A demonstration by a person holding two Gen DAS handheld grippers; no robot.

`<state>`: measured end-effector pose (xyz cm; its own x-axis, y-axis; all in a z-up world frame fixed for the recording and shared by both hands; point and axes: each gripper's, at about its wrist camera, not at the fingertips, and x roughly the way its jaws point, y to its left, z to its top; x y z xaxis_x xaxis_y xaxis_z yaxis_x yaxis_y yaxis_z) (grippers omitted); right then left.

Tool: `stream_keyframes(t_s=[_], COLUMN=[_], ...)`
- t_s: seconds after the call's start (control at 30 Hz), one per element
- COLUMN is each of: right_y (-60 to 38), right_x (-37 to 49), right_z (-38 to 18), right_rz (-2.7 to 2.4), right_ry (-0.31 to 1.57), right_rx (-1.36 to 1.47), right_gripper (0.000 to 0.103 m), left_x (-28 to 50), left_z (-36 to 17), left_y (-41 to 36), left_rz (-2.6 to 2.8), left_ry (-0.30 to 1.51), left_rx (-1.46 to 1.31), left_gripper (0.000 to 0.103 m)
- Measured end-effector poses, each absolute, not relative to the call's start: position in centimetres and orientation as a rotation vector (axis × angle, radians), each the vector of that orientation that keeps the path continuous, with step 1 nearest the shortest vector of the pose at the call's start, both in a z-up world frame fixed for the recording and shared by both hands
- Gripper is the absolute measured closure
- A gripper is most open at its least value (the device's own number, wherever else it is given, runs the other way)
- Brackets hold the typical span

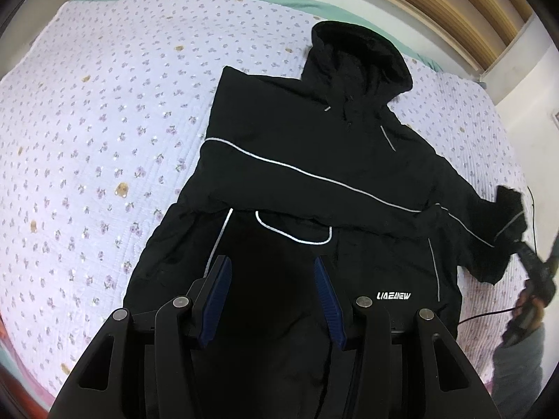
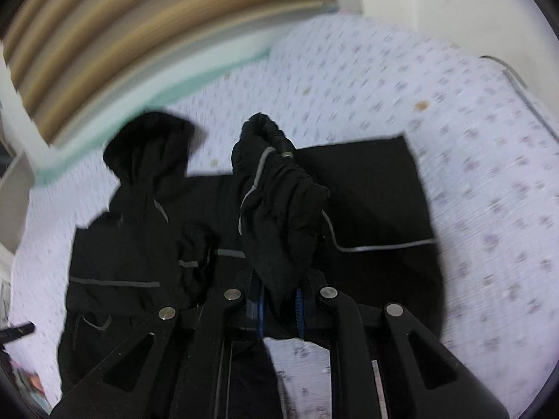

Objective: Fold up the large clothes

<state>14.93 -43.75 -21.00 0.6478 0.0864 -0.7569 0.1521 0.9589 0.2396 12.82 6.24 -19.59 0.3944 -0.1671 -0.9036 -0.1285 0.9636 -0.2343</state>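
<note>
On bed quilt (image 1: 87, 139), black hooded jacket (image 1: 279, 146) lies flat w/ one sleeve folded across chest; right gripper (image 2: 279, 305) clamps other sleeve cuff (image 2: 276, 188), left gripper (image 1: 272, 279) wide, empty, over hem; next: carry cuff across chest.

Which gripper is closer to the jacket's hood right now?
Hard to call. The left gripper is open over the jacket's hem, opposite the hood. The right gripper holds a sleeve cuff off to the side.
</note>
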Motion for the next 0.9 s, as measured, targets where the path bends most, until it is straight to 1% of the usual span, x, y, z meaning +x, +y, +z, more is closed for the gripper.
stream_keyframes(t_s=[0.13,0.17,0.3,0.33,0.37,0.4,0.43,0.47,0.57,0.67,0.73,0.8,0.9], right_y=[-42.1,-41.7,-41.1,-40.9,-40.9,-40.7,-40.5,-40.4,-40.0,-40.3,-40.8,-41.5,-42.6], right_x=[16.0,16.4,17.9,18.2,18.3,18.5,18.5,18.5,18.2,17.4,16.1,14.2,11.0], right_z=[-24.2,-24.9,-27.3,-27.9,-28.2,-28.5,-28.7,-28.8,-28.2,-25.5,-22.7,-18.8,-14.1], right_rz=[-0.060,-0.064,-0.003,0.023,0.042,0.066,0.097,0.123,0.132,0.117,0.110,0.094,0.069], right_ry=[0.941,0.963,1.092,1.129,1.153,1.172,1.188,1.198,1.201,1.162,1.091,0.997,0.881], right_rx=[0.294,0.284,0.285,0.287,0.285,0.285,0.296,0.311,0.294,0.274,0.266,0.243,0.204], right_gripper=[0.086,0.083,0.079,0.073,0.063,0.057,0.045,0.040,0.038,0.038,0.038,0.038,0.037], left_x=[12.9,13.0,13.2,13.3,13.4,13.5,13.5,13.6,13.8,14.8,15.6,16.5,18.2], left_z=[-20.6,-20.9,-21.6,-21.8,-21.9,-22.0,-22.0,-22.1,-22.0,-21.2,-20.3,-19.6,-19.3], left_y=[6.7,6.8,6.5,6.4,6.3,6.1,5.9,5.6,4.6,1.8,-1.0,-3.9,-9.9], left_rz=[-0.019,-0.015,-0.010,-0.015,-0.021,-0.028,-0.032,-0.041,-0.079,-0.183,-0.283,-0.379,-0.544], left_ry=[1.194,1.203,1.220,1.223,1.227,1.229,1.230,1.234,1.245,1.232,1.204,1.174,1.152], left_rx=[-0.314,-0.315,-0.321,-0.324,-0.324,-0.323,-0.321,-0.318,-0.305,-0.264,-0.233,-0.215,-0.209], left_gripper=[0.053,0.053,0.053,0.053,0.053,0.053,0.053,0.053,0.053,0.053,0.053,0.053,0.053])
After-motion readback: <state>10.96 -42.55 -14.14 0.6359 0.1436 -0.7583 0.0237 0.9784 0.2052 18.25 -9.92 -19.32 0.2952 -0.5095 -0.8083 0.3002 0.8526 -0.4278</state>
